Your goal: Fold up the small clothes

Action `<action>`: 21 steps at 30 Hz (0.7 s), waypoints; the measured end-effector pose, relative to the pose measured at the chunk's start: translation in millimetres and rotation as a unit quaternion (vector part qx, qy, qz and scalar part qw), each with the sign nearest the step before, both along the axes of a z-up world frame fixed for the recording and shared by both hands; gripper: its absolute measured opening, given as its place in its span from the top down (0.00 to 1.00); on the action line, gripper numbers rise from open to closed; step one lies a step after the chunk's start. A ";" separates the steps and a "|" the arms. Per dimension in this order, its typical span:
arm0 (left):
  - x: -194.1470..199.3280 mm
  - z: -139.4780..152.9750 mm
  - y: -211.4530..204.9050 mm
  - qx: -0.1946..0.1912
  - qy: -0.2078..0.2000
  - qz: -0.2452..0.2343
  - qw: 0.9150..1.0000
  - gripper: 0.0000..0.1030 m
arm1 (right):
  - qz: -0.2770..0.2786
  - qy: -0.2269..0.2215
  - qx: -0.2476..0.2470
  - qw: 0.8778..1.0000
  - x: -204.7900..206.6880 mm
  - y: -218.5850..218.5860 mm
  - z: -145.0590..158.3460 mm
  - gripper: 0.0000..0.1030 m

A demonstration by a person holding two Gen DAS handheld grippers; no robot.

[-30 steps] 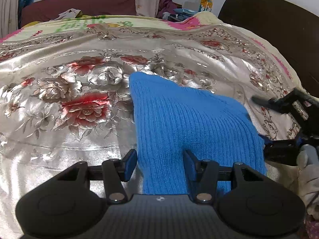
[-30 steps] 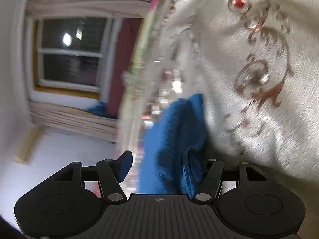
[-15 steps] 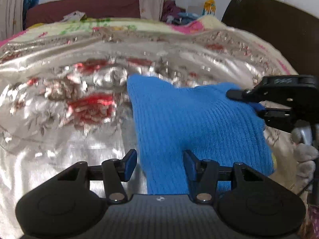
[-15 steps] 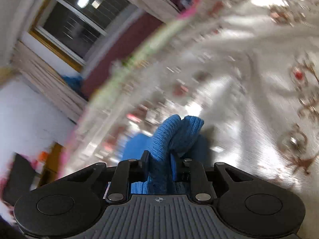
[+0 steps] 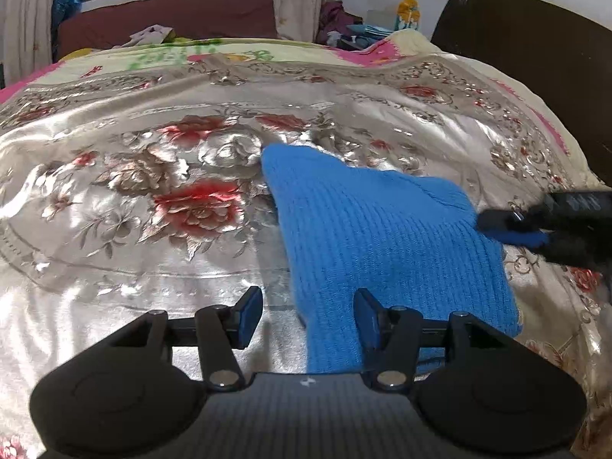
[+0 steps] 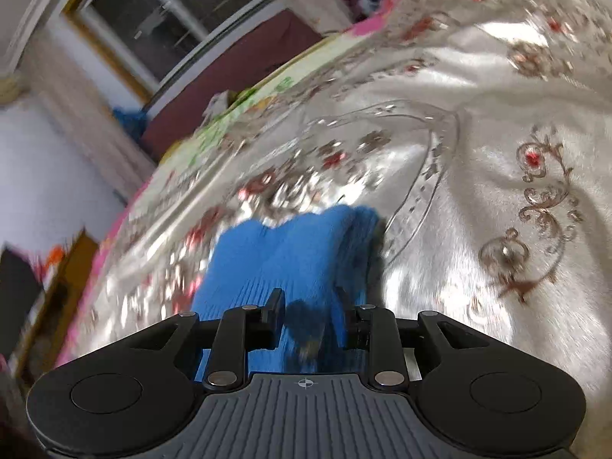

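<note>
Two tongs are in play. The left tongs [image 5: 308, 306] hang spread above the bed, the near edge of the one blue knitted garment [image 5: 382, 237] lying between their fingers without either pad pressing it. The right tongs [image 6: 310, 315] have just been opening a little after a sharp squeeze; blue knit sits bunched between their fingers, and in the left wrist view a fold of it shows caught between them at the garment's right corner, so they appear to pinch it.

Largest is the one bed [image 5: 114, 210], covered by a shiny silver spread with red flowers. On it, right of centre, lies the single garment. One dark headboard [image 5: 535, 57] rises at the right, one window [image 6: 172, 11] beyond.
</note>
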State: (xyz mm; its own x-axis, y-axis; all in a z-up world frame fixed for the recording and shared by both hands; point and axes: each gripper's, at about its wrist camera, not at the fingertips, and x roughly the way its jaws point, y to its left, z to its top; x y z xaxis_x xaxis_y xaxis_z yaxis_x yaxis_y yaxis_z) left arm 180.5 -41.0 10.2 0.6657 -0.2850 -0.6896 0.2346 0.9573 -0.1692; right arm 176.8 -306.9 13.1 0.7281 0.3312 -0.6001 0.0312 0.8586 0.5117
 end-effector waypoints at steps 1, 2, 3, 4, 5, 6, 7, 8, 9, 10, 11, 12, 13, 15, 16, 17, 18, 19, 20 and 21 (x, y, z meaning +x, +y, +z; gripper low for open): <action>0.3 -1.5 -0.8 0.002 0.005 0.002 1.000 0.45 | 0.010 0.003 -0.014 1.000 -2.8 4.9 -0.1 0.73; 0.5 -3.2 -2.9 0.008 0.011 0.000 1.000 0.45 | 0.022 0.013 -0.029 0.999 -4.6 10.8 -3.9 0.73; 0.7 -5.5 -6.4 0.020 0.019 -0.003 1.000 0.44 | 0.027 0.031 -0.047 0.998 -4.4 15.9 -8.6 0.73; 0.3 -7.5 -9.8 0.032 0.025 -0.004 0.999 0.44 | 0.023 0.052 -0.064 0.996 -2.0 19.0 -15.5 0.72; -0.5 -8.4 -12.8 0.043 0.031 -0.006 0.999 0.44 | 0.018 0.065 -0.075 0.995 -1.4 20.3 -20.5 0.72; -2.4 -7.8 -13.8 0.045 0.032 -0.007 0.998 0.44 | 0.015 0.067 -0.074 0.995 -2.6 20.6 -21.0 0.72; -4.8 -6.0 -14.1 0.046 0.032 -0.008 0.998 0.44 | 0.013 0.064 -0.071 0.995 -5.6 21.0 -18.5 0.72; -7.4 -3.8 -14.2 0.048 0.031 -0.008 0.998 0.44 | 0.011 0.059 -0.070 0.996 -9.2 21.5 -13.6 0.72; -9.5 -2.3 -14.1 0.049 0.031 -0.007 0.998 0.45 | 0.010 0.053 -0.070 0.996 -12.8 22.0 -9.8 0.71; -11.1 -1.4 -14.0 0.050 0.032 -0.006 0.998 0.45 | 0.009 0.049 -0.072 0.996 -16.3 22.8 -5.5 0.69; -13.0 -0.3 -14.3 0.051 0.033 -0.005 0.998 0.44 | 0.008 0.047 -0.076 0.996 -19.1 23.3 -2.8 0.66; -14.1 0.7 -15.0 0.053 0.034 -0.004 0.998 0.44 | 0.005 0.046 -0.081 0.996 -20.4 22.9 -1.5 0.64; -14.5 1.2 -15.6 0.056 0.034 -0.003 0.998 0.44 | 0.000 0.047 -0.083 0.995 -22.2 22.3 -0.1 0.63; -15.6 3.2 -16.0 0.059 0.032 -0.002 0.998 0.44 | -0.004 0.048 -0.072 0.996 -23.4 18.4 -0.4 0.56; -15.1 4.0 -15.6 0.058 0.031 -0.002 0.998 0.44 | -0.004 0.047 -0.058 0.997 -23.6 15.5 -1.2 0.52; -14.0 4.4 -15.9 0.057 0.032 -0.001 0.998 0.44 | -0.006 0.048 -0.045 0.998 -22.0 13.5 -2.7 0.47; -12.6 4.7 -16.2 0.057 0.032 -0.001 0.998 0.44 | -0.007 0.048 -0.034 0.998 -21.1 11.4 -4.3 0.46; -11.1 4.6 -16.9 0.057 0.032 -0.001 0.998 0.43 | -0.005 0.048 -0.027 0.998 -19.2 10.7 -6.5 0.46; -8.7 4.1 -17.6 0.057 0.031 0.000 0.998 0.42 | -0.003 0.050 -0.023 0.998 -16.2 10.5 -9.3 0.45; -6.3 3.5 -18.2 0.057 0.032 0.001 0.998 0.42 | -0.002 0.053 -0.022 0.998 -13.0 10.7 -12.4 0.45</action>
